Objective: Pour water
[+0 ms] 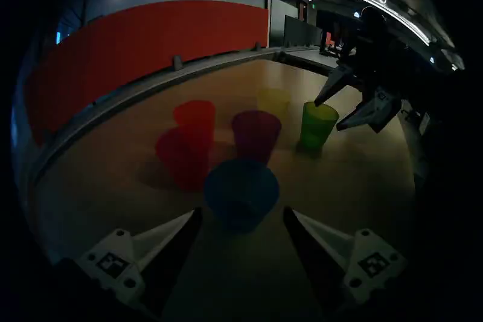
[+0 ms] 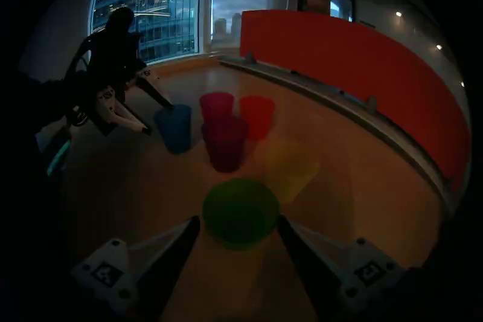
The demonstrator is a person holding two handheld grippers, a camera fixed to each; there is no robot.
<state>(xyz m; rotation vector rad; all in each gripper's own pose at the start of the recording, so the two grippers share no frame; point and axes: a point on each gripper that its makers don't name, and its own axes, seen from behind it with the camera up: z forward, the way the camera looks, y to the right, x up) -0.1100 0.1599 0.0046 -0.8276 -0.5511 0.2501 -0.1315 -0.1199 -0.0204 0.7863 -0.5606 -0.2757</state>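
White wedge fingers (image 1: 158,238), black inner faces and square black-and-white markers (image 1: 113,263) on left gripper (image 1: 241,210) and right gripper (image 2: 236,218).

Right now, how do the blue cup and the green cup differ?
The blue cup sits between the left gripper's open fingers, the green cup between the right gripper's. The blue cup stands beside a red cup, the green cup beside a yellow cup. Both stand upright, ungripped.
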